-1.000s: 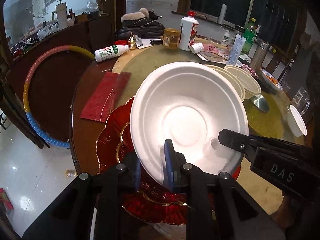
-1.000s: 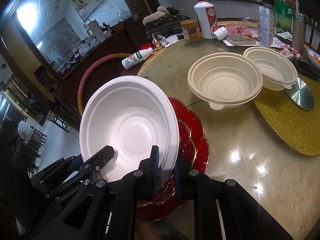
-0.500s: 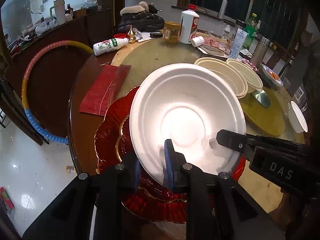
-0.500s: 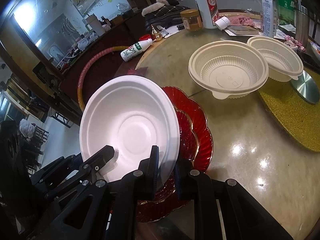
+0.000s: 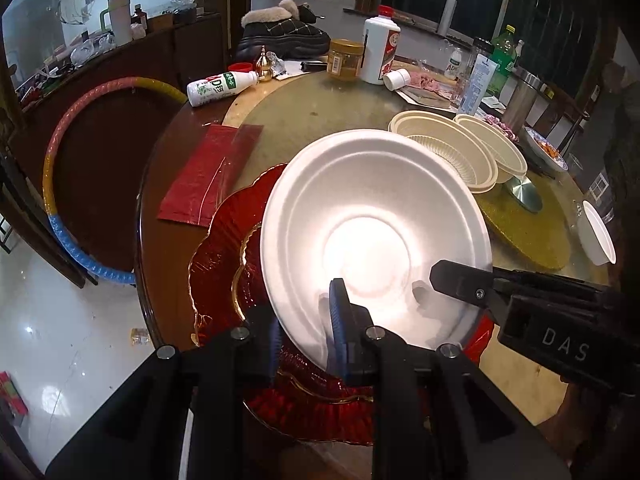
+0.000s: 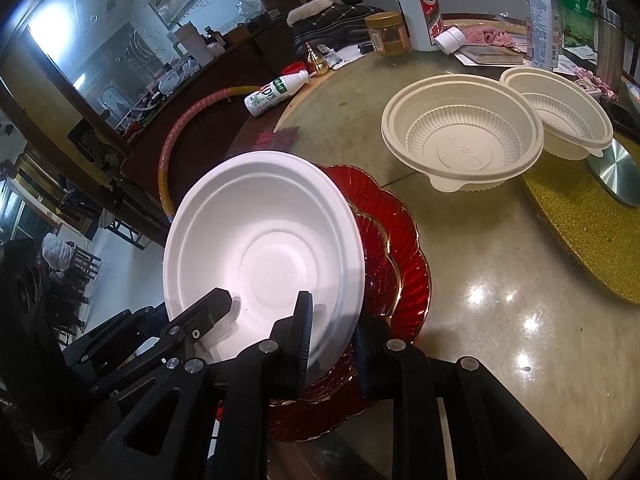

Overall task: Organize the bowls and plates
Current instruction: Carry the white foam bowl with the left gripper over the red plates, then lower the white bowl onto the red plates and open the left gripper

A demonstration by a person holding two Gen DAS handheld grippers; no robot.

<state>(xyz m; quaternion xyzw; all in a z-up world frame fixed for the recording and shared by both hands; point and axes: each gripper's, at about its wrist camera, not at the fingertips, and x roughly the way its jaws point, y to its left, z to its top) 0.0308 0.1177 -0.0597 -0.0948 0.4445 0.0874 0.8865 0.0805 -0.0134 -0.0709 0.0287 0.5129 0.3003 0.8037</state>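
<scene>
— Looking across the bench (image 6: 500, 300), what has changed in the last second?
— Little. The red plate (image 5: 224, 240) lies at the near edge, as before; the white foam bowl (image 5: 372, 240) stays tilted above it, shifted only slightly.
— The jaws?
— Left gripper (image 5: 308, 320) and right gripper (image 6: 332, 328) each still pinch its near rim. Not yet set down.

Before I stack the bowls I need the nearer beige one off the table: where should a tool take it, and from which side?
Take the beige bowl by its wide flat rim, on the near edge facing the red plate. It sits upright, so one finger can go inside and one outside. The second bowl crowds its far right side; the near side looks free.
</scene>
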